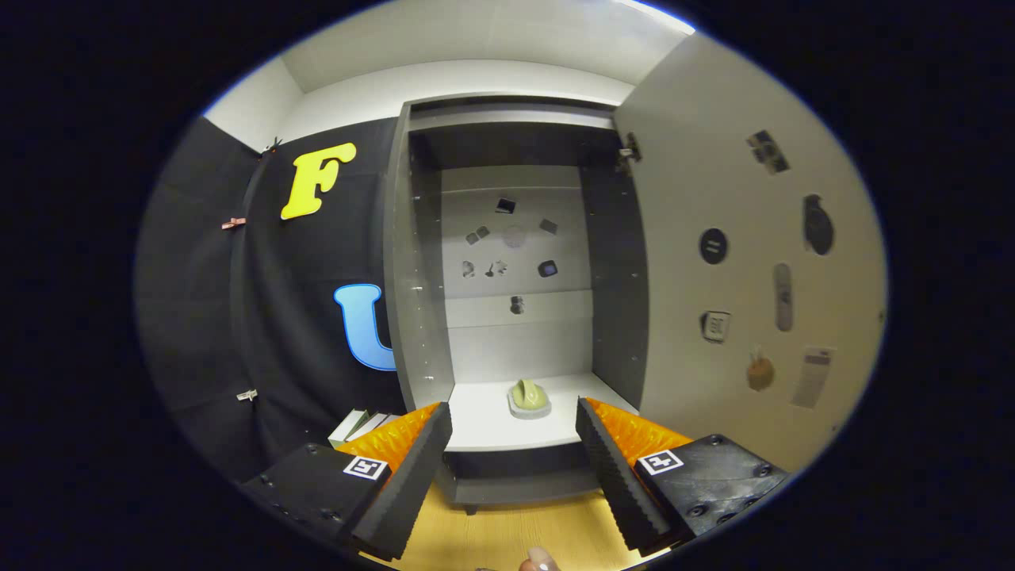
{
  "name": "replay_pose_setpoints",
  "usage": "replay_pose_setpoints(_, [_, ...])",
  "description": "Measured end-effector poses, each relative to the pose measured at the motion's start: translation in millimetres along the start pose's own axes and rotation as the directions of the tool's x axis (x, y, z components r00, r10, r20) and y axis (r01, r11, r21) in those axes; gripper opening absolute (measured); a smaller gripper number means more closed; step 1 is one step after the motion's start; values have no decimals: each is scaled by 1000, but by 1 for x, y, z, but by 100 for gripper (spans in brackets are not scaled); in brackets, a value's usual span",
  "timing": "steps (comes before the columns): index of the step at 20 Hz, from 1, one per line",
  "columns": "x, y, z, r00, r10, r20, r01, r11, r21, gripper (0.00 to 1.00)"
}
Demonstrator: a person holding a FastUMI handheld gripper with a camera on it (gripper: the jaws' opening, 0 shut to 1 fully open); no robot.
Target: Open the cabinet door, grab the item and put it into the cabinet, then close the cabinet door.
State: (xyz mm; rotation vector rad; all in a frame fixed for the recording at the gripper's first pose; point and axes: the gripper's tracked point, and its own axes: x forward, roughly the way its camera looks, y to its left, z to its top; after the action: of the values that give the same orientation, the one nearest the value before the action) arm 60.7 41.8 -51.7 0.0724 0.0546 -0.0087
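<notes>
i'm looking straight into the cabinet (515, 262) with the gripper (514, 428) spread wide and gripping nothing; there is only air and the shelf edge between its fingers. the item (529, 396), a small pale green rounded piece on a flat grey base, is sitting on the white bottom shelf (484, 420) inside the cabinet, just ahead of the fingers and roughly centred between them. the cabinet door (737, 262) is standing swung open on the right, its inner face dotted with small stickers and magnets, and its hinge (630, 151) is showing at the top corner.

judging from this, the item is already placed and the door is what's left, so the risks are mostly in the closing. i'm thinking the door could be clipped by the right finger, since it's hanging just beside that side. pushing on the flat panel with wide fingers could make them slide instead of driving the door round. the item is sitting near the shelf's front lip, so a door swung hard could jolt the cabinet and shift it. the green piece looks smooth and domed, resting on its base rather than fixed, so it is looking easy to topple. i'm also seeing a fingertip (541, 561) close behind the fingers, above the wooden floor (507, 531).
</notes>
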Motion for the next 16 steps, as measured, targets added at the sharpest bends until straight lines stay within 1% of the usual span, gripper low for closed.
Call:
replay_pose_setpoints(3, [-40, -35, 3, 997, -75, -17, 76, 997, 20, 99])
replay_pose_setpoints(6, [-81, -90, 9, 981, -194, -22, 194, 981, 23, 99])
replay_pose_setpoints(8, [-105, -121, 15, 971, -239, -20, 239, 971, 26, 99])
replay_pose_setpoints(12, [-145, -182, 34, 961, -275, 25, 275, 961, 13, 98])
replay_pose_setpoints(14, [-160, -214, 45, 957, -287, 48, 286, 957, 42, 98])
replay_pose_setpoints(16, [-168, -244, 53, 956, -283, 74, 278, 958, 73, 98])
